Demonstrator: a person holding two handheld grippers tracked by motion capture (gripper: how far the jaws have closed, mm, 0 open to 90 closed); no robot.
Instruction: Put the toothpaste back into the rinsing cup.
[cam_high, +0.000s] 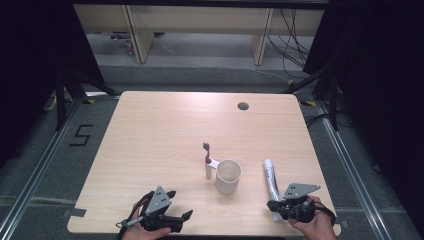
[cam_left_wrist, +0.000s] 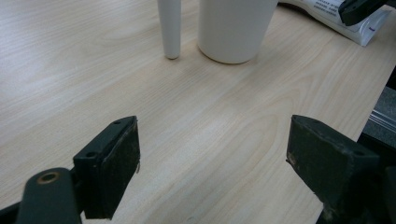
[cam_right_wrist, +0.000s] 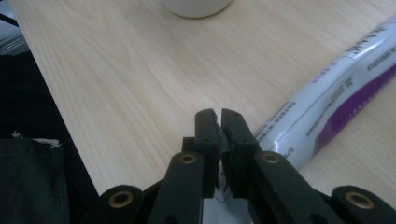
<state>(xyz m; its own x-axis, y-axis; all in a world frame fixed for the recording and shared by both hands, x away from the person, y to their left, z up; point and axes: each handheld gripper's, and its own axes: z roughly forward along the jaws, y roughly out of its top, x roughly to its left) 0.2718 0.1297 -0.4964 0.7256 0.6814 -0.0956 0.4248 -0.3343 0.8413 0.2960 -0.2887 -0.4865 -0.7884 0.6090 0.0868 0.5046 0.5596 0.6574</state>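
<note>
A white cup (cam_high: 228, 176) stands upright at the table's front middle. Just left of it lies a white toothbrush (cam_high: 206, 161) with a red and purple head pointing away. A white and purple toothpaste tube (cam_high: 270, 180) lies to the cup's right. My left gripper (cam_high: 181, 204) sits open at the front edge, left of the cup. In the left gripper view its jaws (cam_left_wrist: 212, 158) stand wide apart over bare wood, facing the cup (cam_left_wrist: 233, 28) and the toothbrush handle (cam_left_wrist: 169, 28). My right gripper (cam_high: 272, 205) is shut beside the tube's near end (cam_right_wrist: 336, 102), its fingertips (cam_right_wrist: 218, 121) pressed together and holding nothing.
The wooden table (cam_high: 165, 135) has a round cable hole (cam_high: 243, 106) at the back right. Its front edge runs close under both hands. Dark curtains flank the table, a "5" mark (cam_high: 80, 135) is on the floor at left, and cables trail at the back right.
</note>
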